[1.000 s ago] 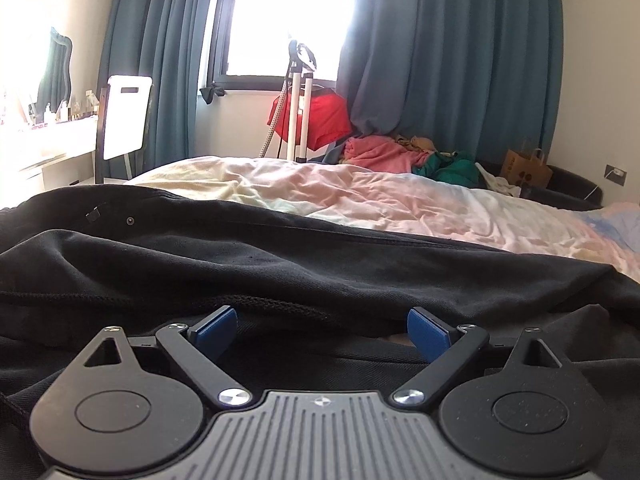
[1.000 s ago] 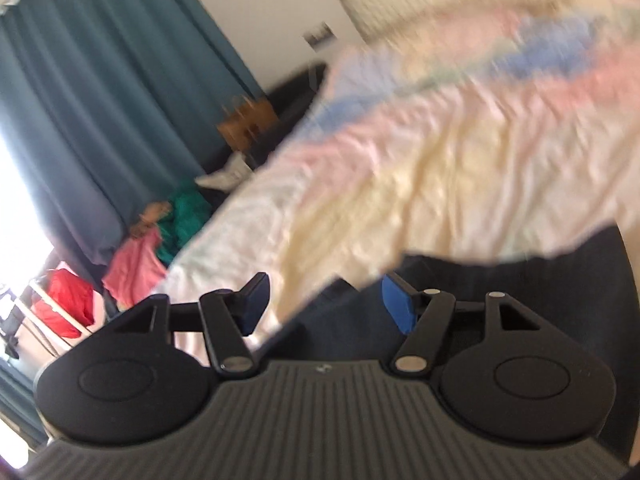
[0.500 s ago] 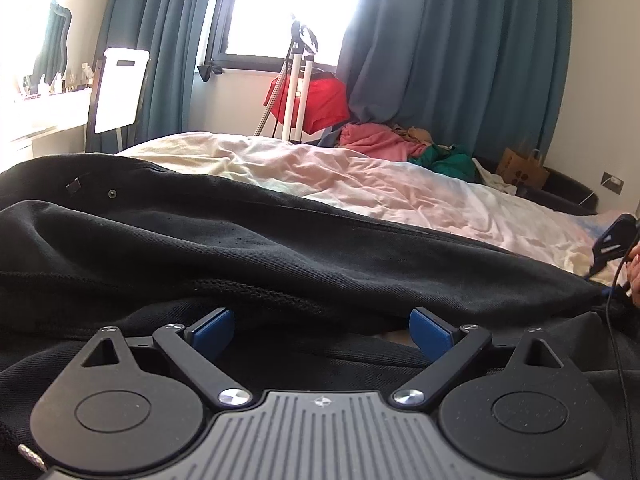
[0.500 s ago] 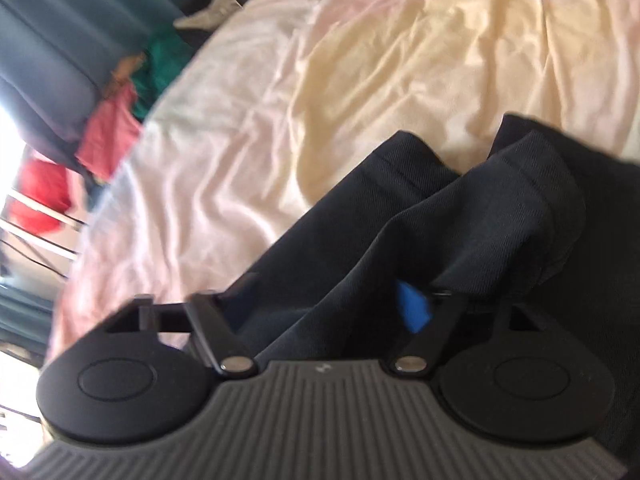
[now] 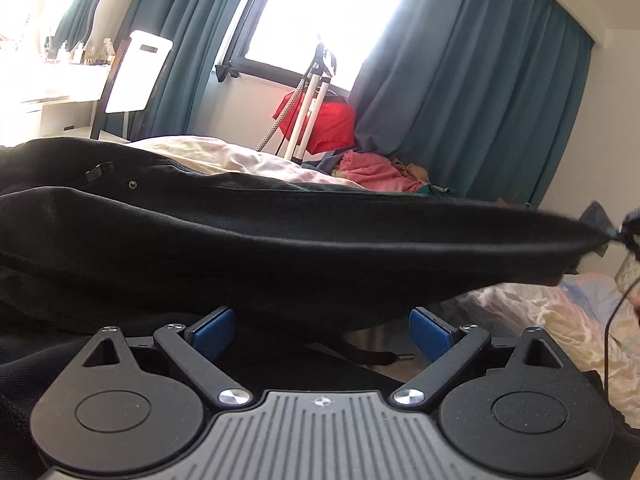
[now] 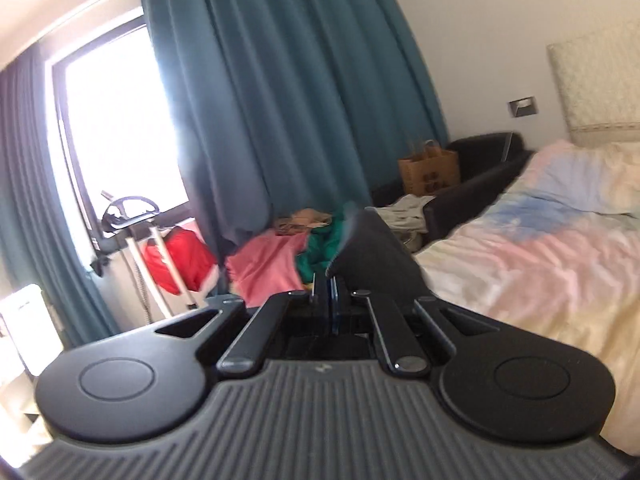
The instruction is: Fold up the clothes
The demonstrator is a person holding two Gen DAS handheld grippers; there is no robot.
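A black garment lies across the bed in the left wrist view, its right end lifted off the sheet and stretched taut toward the far right. My left gripper is open, its blue pads wide apart, low beside the garment's near fold with black cloth around and under it. My right gripper is shut on a corner of the black garment, which sticks up between the closed fingers, held above the bed. The right gripper also shows as a small dark shape at the left wrist view's right edge.
The bed has a pastel tie-dye sheet with a pillow at the headboard. Beyond it lie a pile of pink and green clothes, a red bag, a white stand, a paper bag, teal curtains and a window.
My right gripper closed on the garment's corner and lifted it up off the bed. The cloth's right end now hangs taut in the air. My left gripper stayed low and open.
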